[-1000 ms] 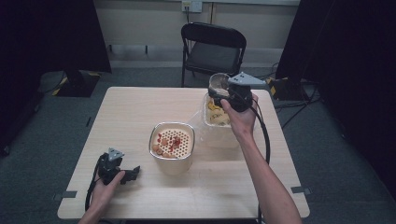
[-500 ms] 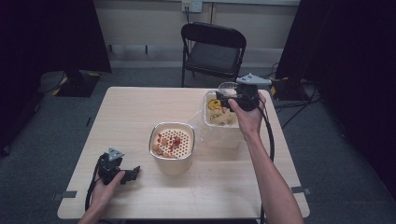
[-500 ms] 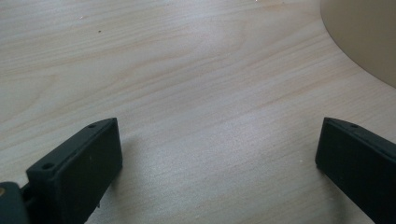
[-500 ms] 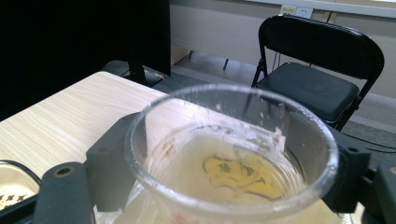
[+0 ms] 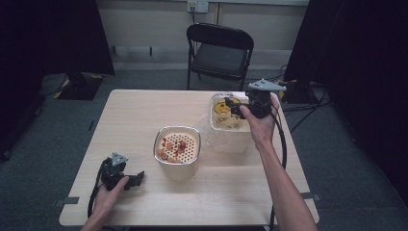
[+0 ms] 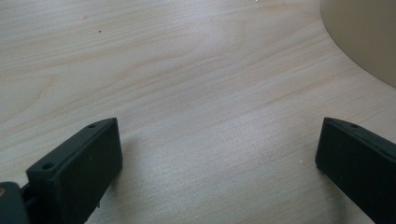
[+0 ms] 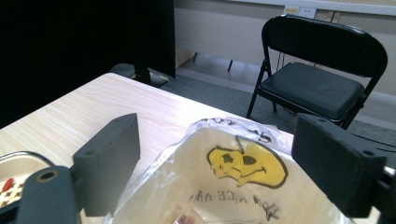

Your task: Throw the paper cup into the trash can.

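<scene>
Right gripper (image 5: 234, 107) has just been opening — nothing between its jaws, poised above the plastic bag (image 5: 226, 126); thin, crinkly, slippery-looking — best pinched at its rim.

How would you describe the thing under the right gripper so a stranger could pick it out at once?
Start at the wooden table and go to its far right part, in front of the black folding chair. There stands a clear container lined with a plastic bag. Unlike the cream container with a perforated top at the table's middle, it bears a yellow smiley face.
</scene>
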Action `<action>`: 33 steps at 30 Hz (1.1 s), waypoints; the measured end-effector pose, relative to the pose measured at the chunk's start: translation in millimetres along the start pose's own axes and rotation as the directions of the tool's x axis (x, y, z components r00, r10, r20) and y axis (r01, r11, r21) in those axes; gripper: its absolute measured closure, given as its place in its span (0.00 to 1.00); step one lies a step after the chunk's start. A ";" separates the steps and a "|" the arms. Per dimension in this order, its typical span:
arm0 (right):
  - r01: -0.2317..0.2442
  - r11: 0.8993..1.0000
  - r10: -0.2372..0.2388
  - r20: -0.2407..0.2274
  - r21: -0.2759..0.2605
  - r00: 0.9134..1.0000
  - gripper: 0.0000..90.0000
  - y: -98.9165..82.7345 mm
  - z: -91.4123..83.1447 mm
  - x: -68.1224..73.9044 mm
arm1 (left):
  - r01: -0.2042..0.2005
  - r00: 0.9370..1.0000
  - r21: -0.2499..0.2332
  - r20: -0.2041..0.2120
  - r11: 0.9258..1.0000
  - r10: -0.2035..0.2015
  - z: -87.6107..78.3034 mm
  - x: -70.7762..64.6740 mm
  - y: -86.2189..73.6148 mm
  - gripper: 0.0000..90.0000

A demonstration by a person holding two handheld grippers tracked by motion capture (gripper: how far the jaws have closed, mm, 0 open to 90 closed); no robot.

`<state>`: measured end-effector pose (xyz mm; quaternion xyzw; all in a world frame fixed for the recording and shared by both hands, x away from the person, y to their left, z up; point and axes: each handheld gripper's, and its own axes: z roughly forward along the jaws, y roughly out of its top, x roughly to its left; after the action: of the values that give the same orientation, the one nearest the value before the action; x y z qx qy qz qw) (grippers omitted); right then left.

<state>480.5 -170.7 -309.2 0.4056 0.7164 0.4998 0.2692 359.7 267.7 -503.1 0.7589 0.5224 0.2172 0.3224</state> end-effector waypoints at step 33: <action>0.024 0.987 -0.017 -0.048 0.161 0.999 0.18 -129.7 -79.3 55.3 | -0.008 1.000 0.004 0.003 1.000 0.008 -0.2 0.6 0.2 0.00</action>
<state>348.1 -185.5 -401.1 0.4071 0.7647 0.4465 0.2239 359.9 268.3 -502.8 0.7620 0.5193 0.2163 0.3206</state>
